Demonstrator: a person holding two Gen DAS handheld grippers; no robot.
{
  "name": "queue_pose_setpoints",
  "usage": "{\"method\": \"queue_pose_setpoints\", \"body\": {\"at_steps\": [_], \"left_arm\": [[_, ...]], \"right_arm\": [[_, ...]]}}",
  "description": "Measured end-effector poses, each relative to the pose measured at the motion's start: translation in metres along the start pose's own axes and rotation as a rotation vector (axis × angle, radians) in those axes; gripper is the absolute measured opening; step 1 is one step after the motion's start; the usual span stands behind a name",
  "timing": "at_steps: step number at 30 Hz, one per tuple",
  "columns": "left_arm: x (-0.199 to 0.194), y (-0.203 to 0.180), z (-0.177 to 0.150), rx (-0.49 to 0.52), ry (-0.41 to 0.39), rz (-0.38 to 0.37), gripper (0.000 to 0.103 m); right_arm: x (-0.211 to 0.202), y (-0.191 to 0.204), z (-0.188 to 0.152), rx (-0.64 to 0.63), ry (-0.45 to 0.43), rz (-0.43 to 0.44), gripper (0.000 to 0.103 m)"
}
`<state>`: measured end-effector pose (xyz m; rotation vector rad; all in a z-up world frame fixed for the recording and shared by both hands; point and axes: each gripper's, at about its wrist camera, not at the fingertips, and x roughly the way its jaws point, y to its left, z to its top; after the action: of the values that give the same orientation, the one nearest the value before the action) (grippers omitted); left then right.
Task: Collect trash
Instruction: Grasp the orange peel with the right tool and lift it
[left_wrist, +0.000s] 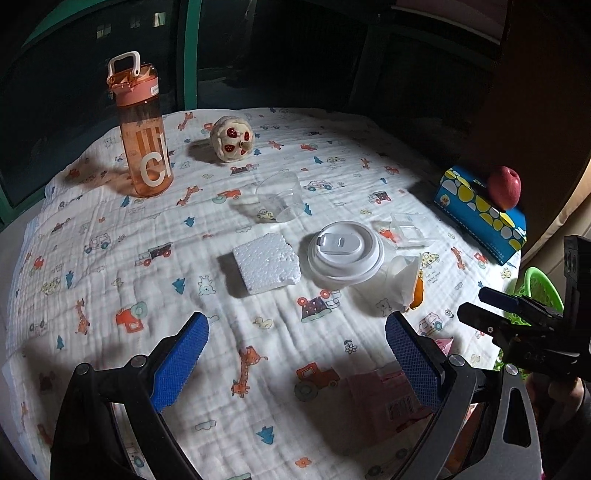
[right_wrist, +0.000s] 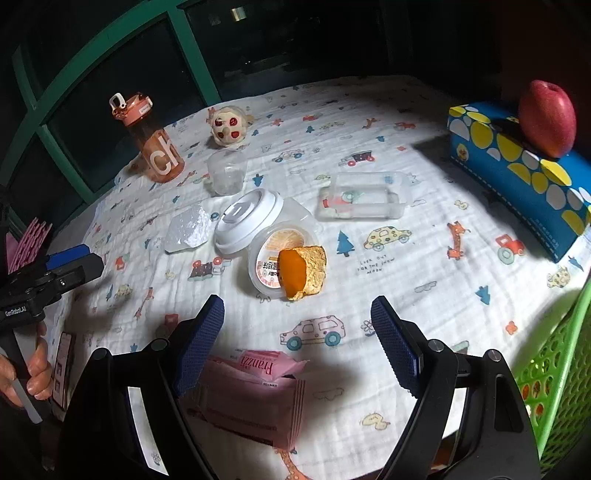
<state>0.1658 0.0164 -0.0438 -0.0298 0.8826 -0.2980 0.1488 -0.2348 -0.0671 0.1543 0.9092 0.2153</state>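
Trash lies mid-table: a white foam block (left_wrist: 266, 264) (right_wrist: 189, 229), a white cup lid (left_wrist: 345, 252) (right_wrist: 248, 218), a small plastic cup with orange peel (right_wrist: 286, 263) (left_wrist: 406, 284), a clear cup (left_wrist: 281, 197) (right_wrist: 226, 173), a clear tray (right_wrist: 360, 197) (left_wrist: 410, 230) and a pink Franzzi wrapper (right_wrist: 255, 395) (left_wrist: 388, 398). My left gripper (left_wrist: 297, 365) is open and empty above the cloth, short of the foam. My right gripper (right_wrist: 297, 345) is open and empty over the pink wrapper; in the left wrist view it (left_wrist: 480, 302) is at the right edge.
An orange water bottle (left_wrist: 144, 133) and a plush toy (left_wrist: 232, 139) stand at the back. A blue tissue box (right_wrist: 517, 173) with a red apple (right_wrist: 548, 118) sits at the right. A green basket (right_wrist: 554, 369) stands off the table's right edge.
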Motion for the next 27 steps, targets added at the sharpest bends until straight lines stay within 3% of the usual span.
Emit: {"method": "queue_pose_setpoints", "body": {"at_steps": [4, 9, 27], "left_arm": [[0.003, 0.004, -0.002, -0.010, 0.006, 0.004, 0.094], [0.007, 0.008, -0.001, -0.014, 0.015, 0.007, 0.094], [0.019, 0.004, -0.007, -0.001, 0.047, -0.013, 0.094]], "right_arm": [[0.017, -0.004, 0.004, 0.004, 0.026, 0.006, 0.081], [0.031, -0.013, 0.006, 0.020, 0.048, -0.005, 0.067], [0.077, -0.015, 0.018, 0.018, 0.099, 0.028, 0.049]]}}
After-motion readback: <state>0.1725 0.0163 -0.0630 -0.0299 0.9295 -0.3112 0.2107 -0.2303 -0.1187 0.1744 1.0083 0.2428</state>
